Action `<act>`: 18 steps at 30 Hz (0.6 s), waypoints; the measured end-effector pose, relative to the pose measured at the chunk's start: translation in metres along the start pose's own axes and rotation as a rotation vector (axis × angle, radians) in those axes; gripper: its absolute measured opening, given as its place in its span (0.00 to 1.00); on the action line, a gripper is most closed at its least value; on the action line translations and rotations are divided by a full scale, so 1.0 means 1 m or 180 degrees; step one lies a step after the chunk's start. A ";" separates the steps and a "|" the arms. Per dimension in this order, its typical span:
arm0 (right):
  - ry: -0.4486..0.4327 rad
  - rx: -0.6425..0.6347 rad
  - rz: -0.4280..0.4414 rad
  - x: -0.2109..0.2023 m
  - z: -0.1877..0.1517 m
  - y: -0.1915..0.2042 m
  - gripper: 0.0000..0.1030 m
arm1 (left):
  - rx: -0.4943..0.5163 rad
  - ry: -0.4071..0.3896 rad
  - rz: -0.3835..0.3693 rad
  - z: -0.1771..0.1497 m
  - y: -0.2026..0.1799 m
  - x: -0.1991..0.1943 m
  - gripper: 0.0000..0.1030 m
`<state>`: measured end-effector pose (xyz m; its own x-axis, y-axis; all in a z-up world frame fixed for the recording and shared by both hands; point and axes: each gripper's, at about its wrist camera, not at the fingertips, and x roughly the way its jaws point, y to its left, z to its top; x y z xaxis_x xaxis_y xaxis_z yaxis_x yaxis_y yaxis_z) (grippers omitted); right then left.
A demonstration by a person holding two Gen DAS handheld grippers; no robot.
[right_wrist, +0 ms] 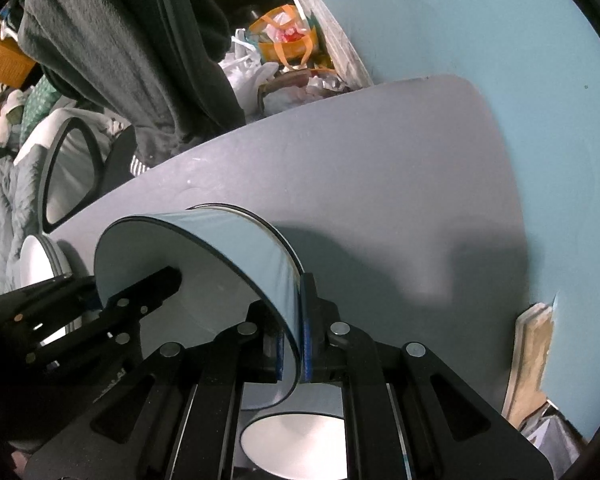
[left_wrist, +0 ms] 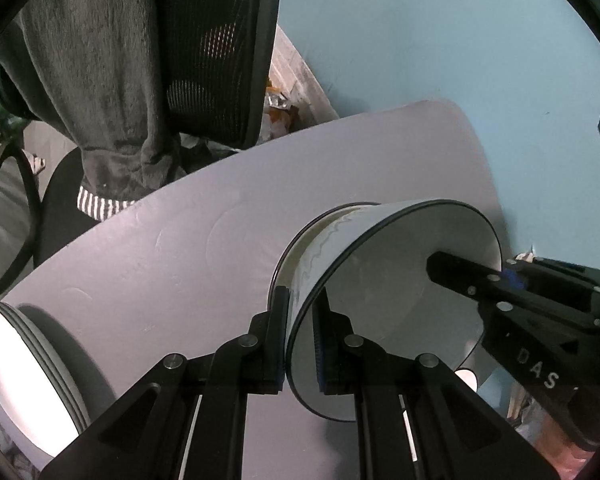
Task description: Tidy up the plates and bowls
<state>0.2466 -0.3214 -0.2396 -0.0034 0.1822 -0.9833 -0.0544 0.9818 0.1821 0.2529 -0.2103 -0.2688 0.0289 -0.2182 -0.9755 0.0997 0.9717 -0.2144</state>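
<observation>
A white bowl (left_wrist: 384, 304) with a dark rim hangs tilted over the grey table (left_wrist: 160, 248), gripped on two opposite sides. My left gripper (left_wrist: 300, 308) is shut on its near rim, one pad inside and one outside. My right gripper (left_wrist: 492, 274) is shut on the far rim. In the right wrist view the same bowl (right_wrist: 220, 300) shows a pale blue outer wall, with my right gripper (right_wrist: 296, 332) clamped on it and my left gripper (right_wrist: 104, 292) at the opposite edge. Right under it is a second dark-rimmed bowl (left_wrist: 300, 256); I cannot tell whether they touch.
A stack of white plates (left_wrist: 24, 360) stands at the table's left edge. Another white dish (right_wrist: 296, 440) lies below the right gripper. A chair (left_wrist: 220, 60) draped with dark clothes (left_wrist: 100, 80) stands behind the table, with bags (right_wrist: 284, 40) on the floor by the blue wall.
</observation>
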 end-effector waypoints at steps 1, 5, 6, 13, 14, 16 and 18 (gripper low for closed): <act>0.0007 -0.0003 -0.0004 0.000 0.000 0.000 0.07 | -0.0002 0.0029 0.0000 0.000 0.001 0.001 0.10; 0.0026 -0.0044 -0.0044 0.000 0.001 0.001 0.08 | 0.0031 0.0046 0.0035 -0.001 -0.001 0.004 0.10; 0.0033 -0.0061 -0.0063 0.001 0.000 0.001 0.08 | 0.0049 0.0055 0.0057 -0.001 -0.002 0.004 0.10; 0.0080 -0.0108 -0.0154 0.005 0.000 0.002 0.08 | 0.0199 0.0097 0.0282 0.004 -0.011 0.001 0.10; 0.0082 -0.0108 -0.0158 0.005 0.000 0.002 0.08 | 0.0226 0.0105 0.0314 0.004 -0.013 0.000 0.10; 0.0080 -0.0108 -0.0160 0.004 0.000 0.002 0.09 | 0.0262 0.0131 0.0367 0.005 -0.016 0.000 0.10; 0.0073 -0.0092 -0.0150 0.004 0.000 0.001 0.10 | 0.0307 0.0148 0.0420 0.007 -0.018 0.000 0.10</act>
<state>0.2462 -0.3195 -0.2432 -0.0230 0.1341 -0.9907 -0.0839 0.9872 0.1356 0.2579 -0.2280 -0.2642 0.0021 -0.0826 -0.9966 0.1930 0.9779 -0.0807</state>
